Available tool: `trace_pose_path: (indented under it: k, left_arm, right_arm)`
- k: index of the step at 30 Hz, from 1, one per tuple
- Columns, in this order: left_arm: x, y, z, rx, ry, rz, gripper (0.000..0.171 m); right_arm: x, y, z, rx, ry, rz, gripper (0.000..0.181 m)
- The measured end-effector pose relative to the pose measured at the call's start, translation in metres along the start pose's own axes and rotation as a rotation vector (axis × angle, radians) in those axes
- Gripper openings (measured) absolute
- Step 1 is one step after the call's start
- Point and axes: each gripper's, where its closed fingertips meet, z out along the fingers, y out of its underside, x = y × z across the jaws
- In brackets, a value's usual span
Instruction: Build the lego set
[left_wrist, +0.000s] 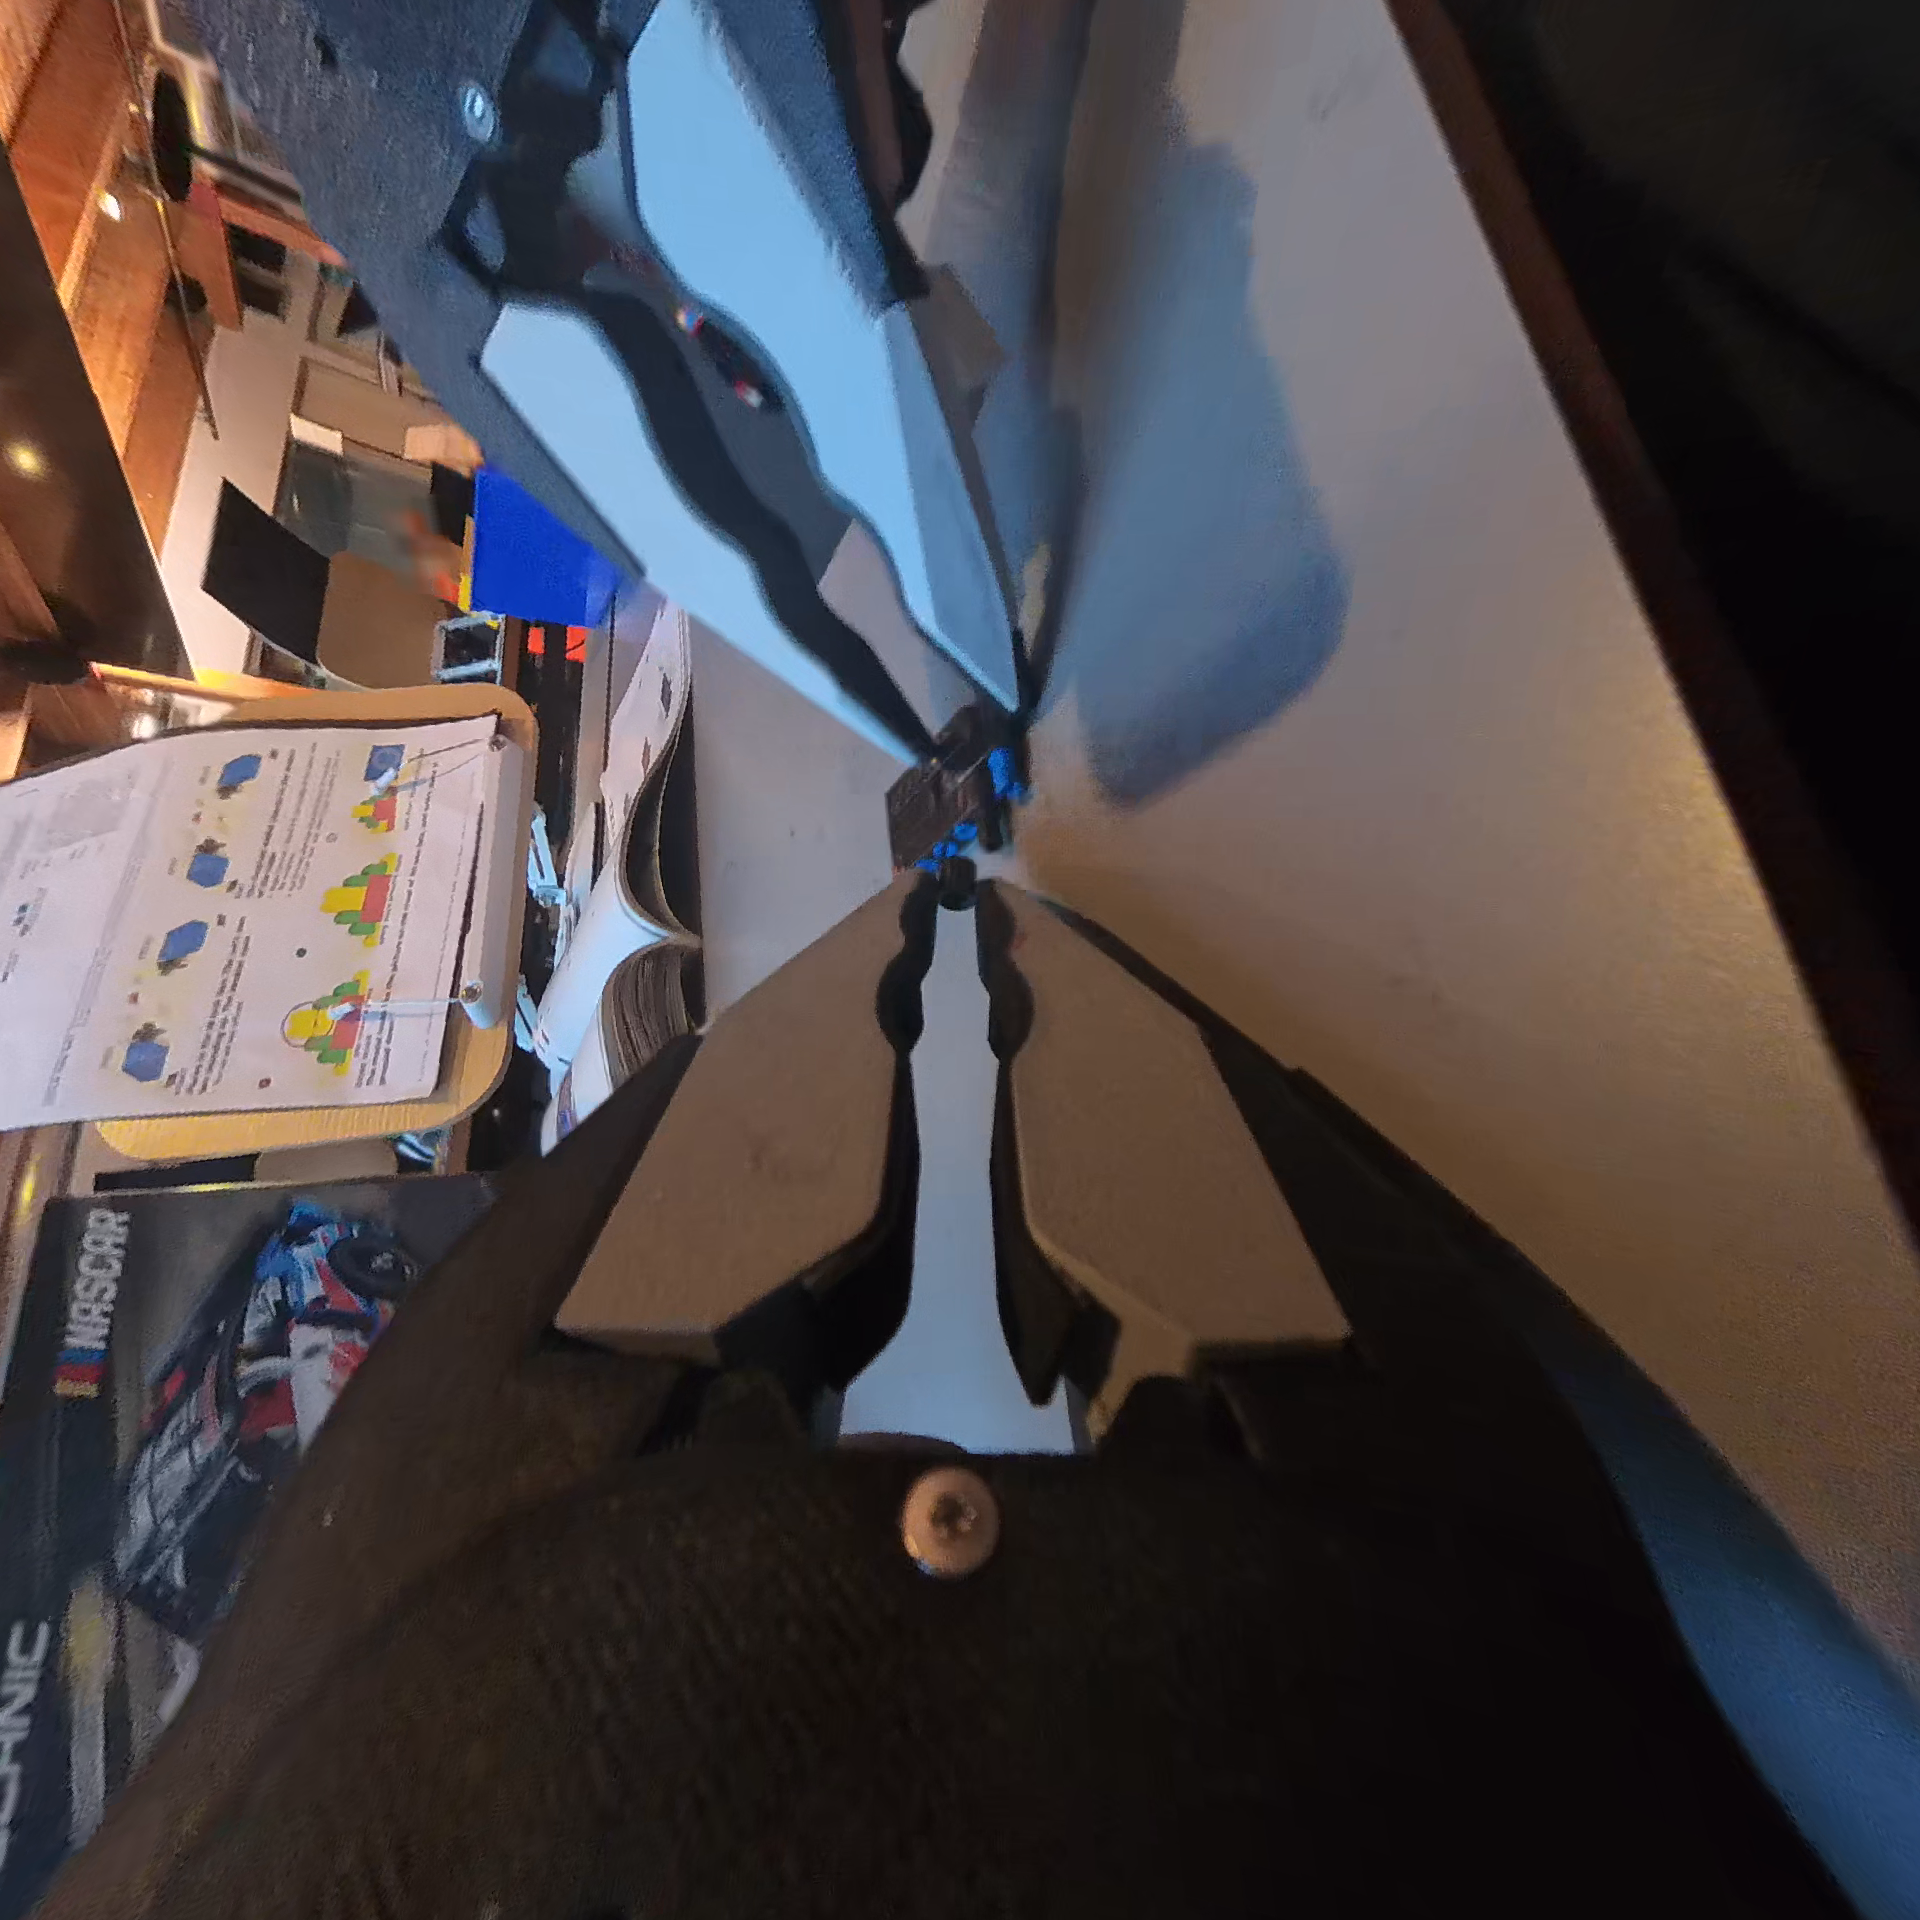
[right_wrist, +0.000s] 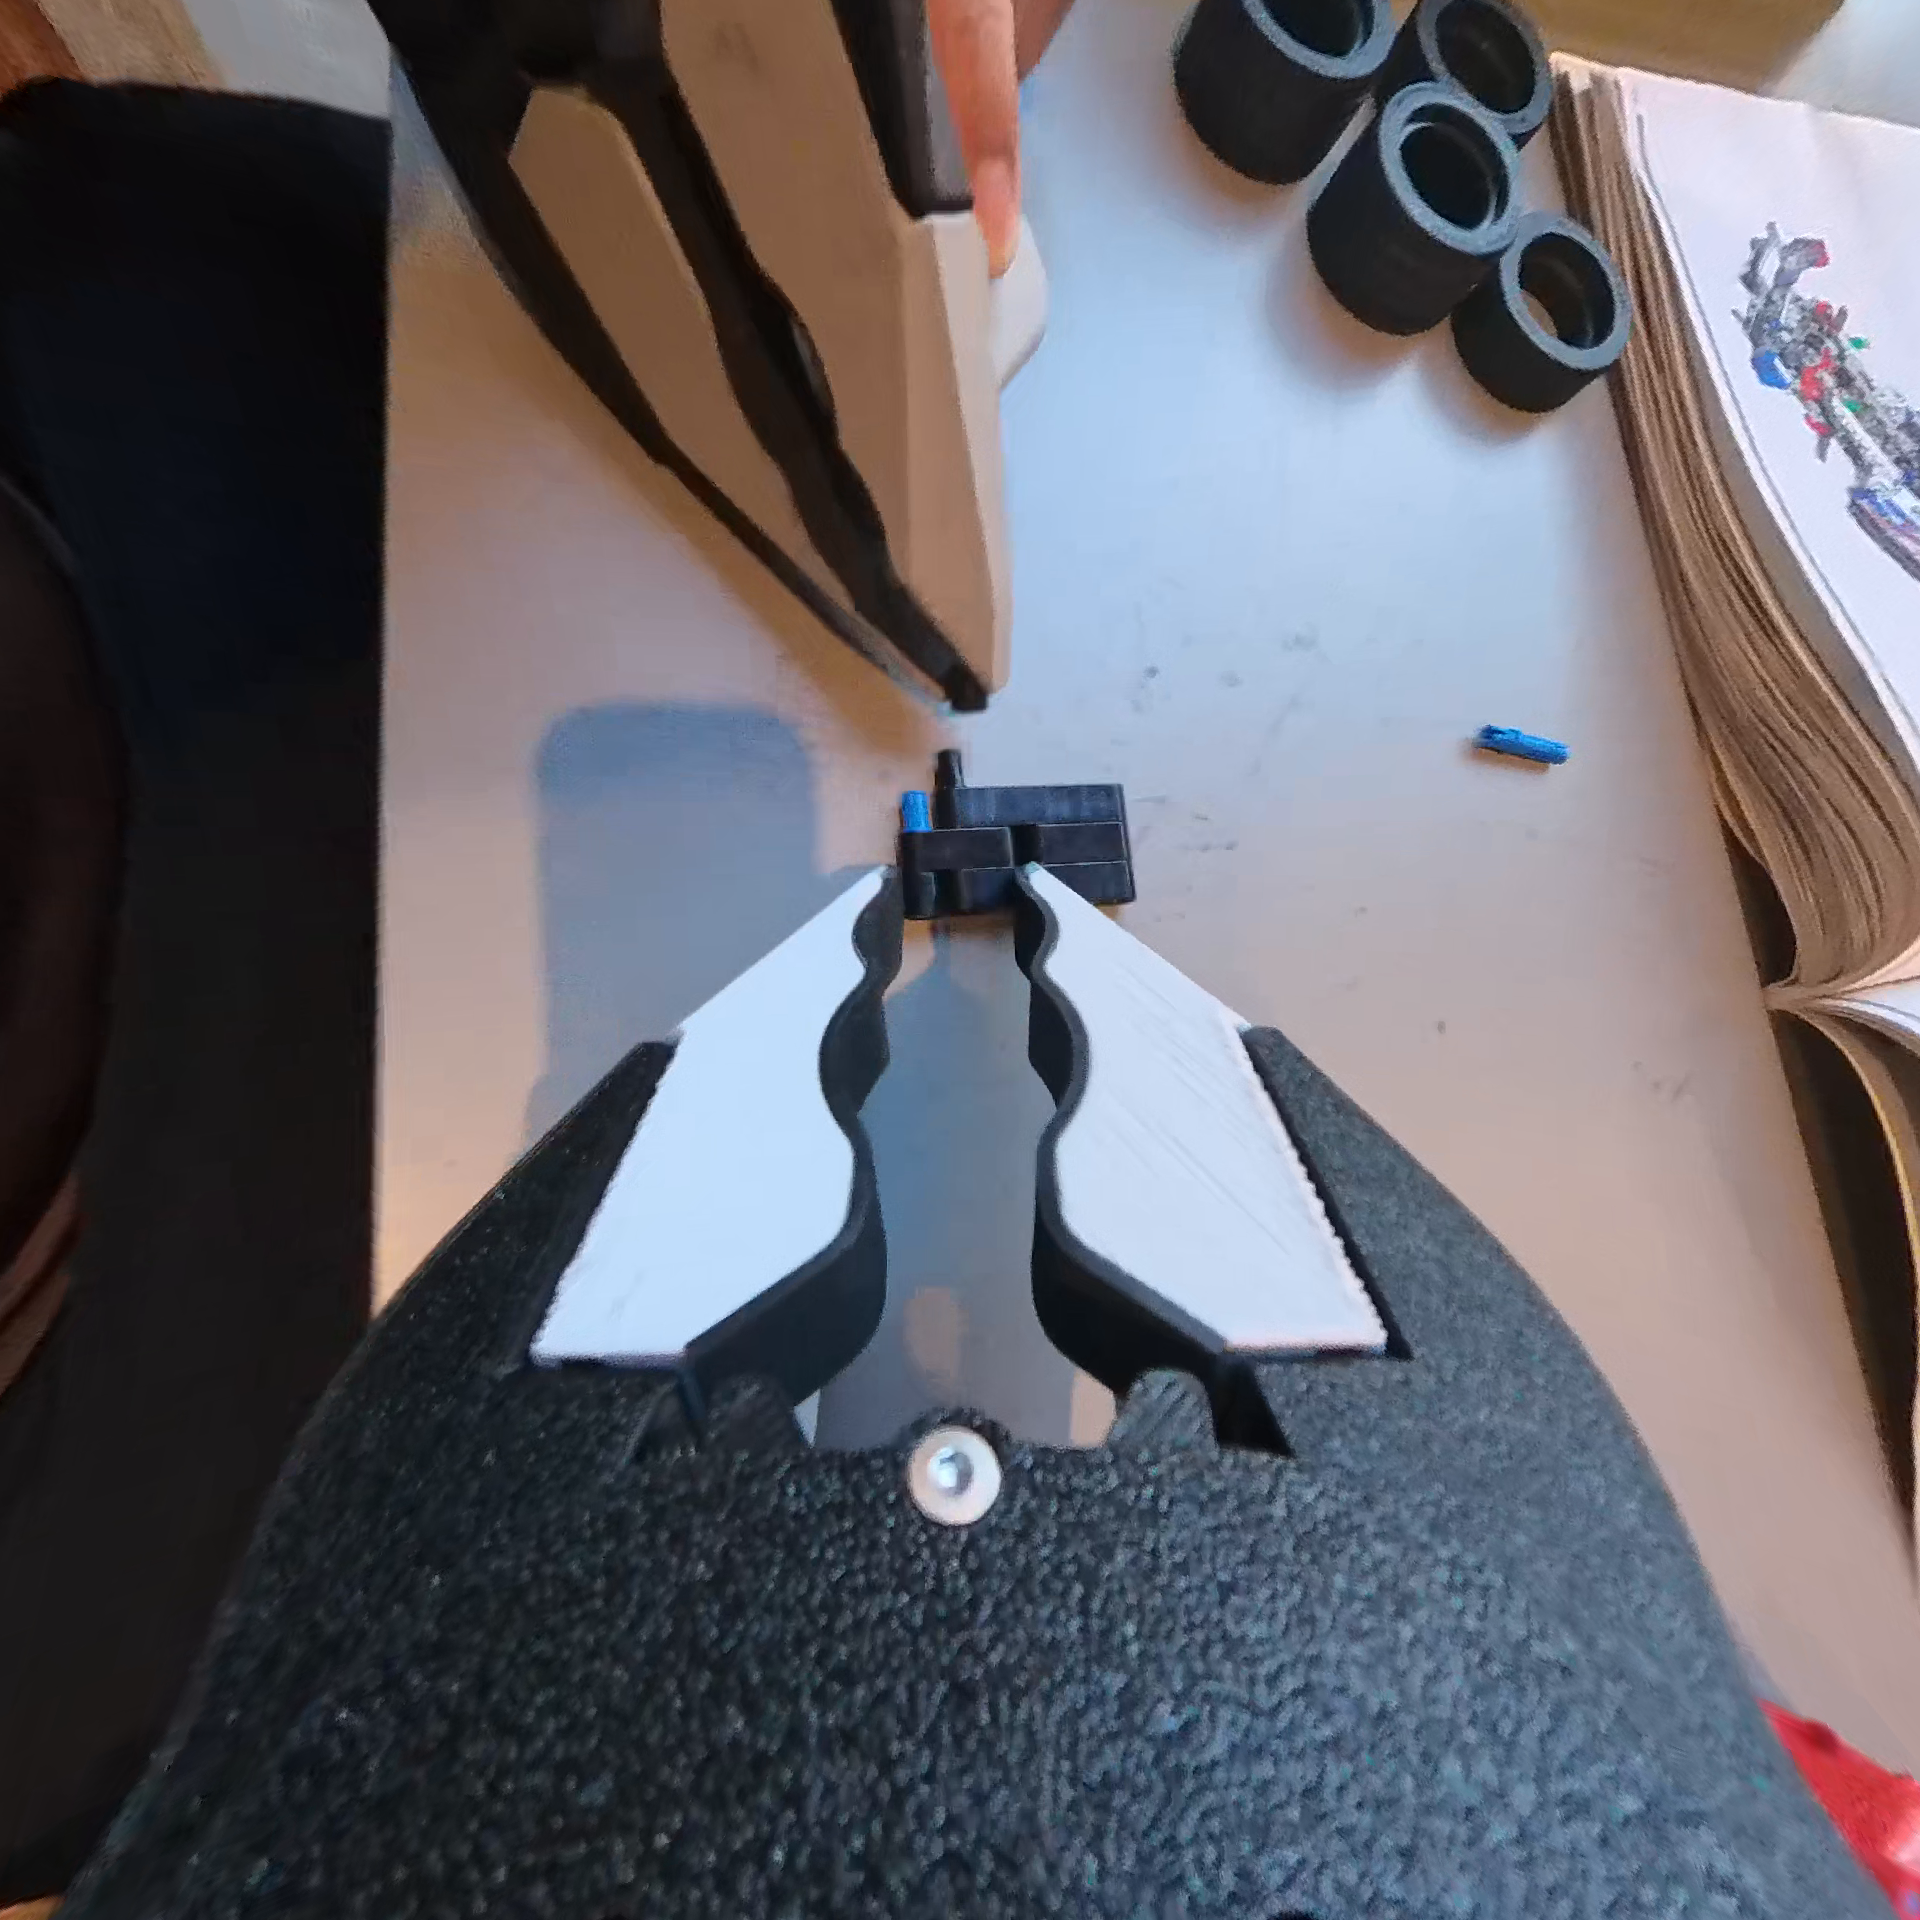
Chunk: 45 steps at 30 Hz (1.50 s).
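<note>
The right gripper pinches a small black lego assembly just above the pale table, its jaws closed on the piece's near edge. A blue pin and a short black peg stick out of the assembly's left end. The left gripper comes in from the upper left with its jaws pressed nearly together; its tips sit just beside the black peg, and I cannot tell whether they touch it.

To the right the table is open as far as a loose blue pin, well apart from the assembly. Beyond it lies the open instruction booklet along the right edge. 4 black tyres cluster at the far right.
</note>
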Motion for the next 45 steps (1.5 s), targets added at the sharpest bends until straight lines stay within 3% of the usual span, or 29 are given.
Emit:
trace_pose_path:
  k: [5,8,10,12,19,26,30,35,45]
  left_arm:
    - [0.003,-0.007,-0.024,0.0,-0.042,-0.056,0.006]
    - [0.003,-0.013,-0.034,0.009,-0.075,-0.073,0.006]
    - [0.0,-0.015,-0.039,0.019,-0.091,-0.093,0.006]
    - [-0.002,-0.016,-0.043,0.038,-0.097,-0.121,0.005]
    - [-0.009,-0.018,-0.053,0.087,-0.087,-0.218,0.005]
    - [-0.004,-0.02,-0.054,0.118,-0.034,-0.256,0.005]
    - [-0.002,-0.02,-0.054,0.116,-0.024,-0.249,0.005]
    - [-0.002,-0.018,-0.053,0.105,-0.024,-0.246,0.005]
    - [0.002,-0.023,-0.054,0.137,0.033,-0.282,0.005]
  right_arm:
    - [-0.041,-0.01,-0.006,0.014,-0.064,0.085,0.036]
    - [-0.058,-0.013,-0.01,0.004,-0.03,0.081,0.034]
    - [-0.06,-0.018,-0.015,0.026,0.036,0.087,0.04]
    - [-0.063,-0.025,-0.017,0.057,0.068,0.12,0.061]
    - [-0.073,-0.015,0.002,-0.019,0.131,0.023,0.064]
    - [-0.082,-0.02,-0.001,-0.037,0.288,-0.133,0.035]
    - [-0.079,-0.027,-0.002,-0.034,0.387,-0.249,0.046]
    - [-0.085,-0.026,0.003,-0.009,0.346,-0.271,0.034]
    - [-0.083,-0.046,-0.017,0.073,0.423,-0.302,0.008]
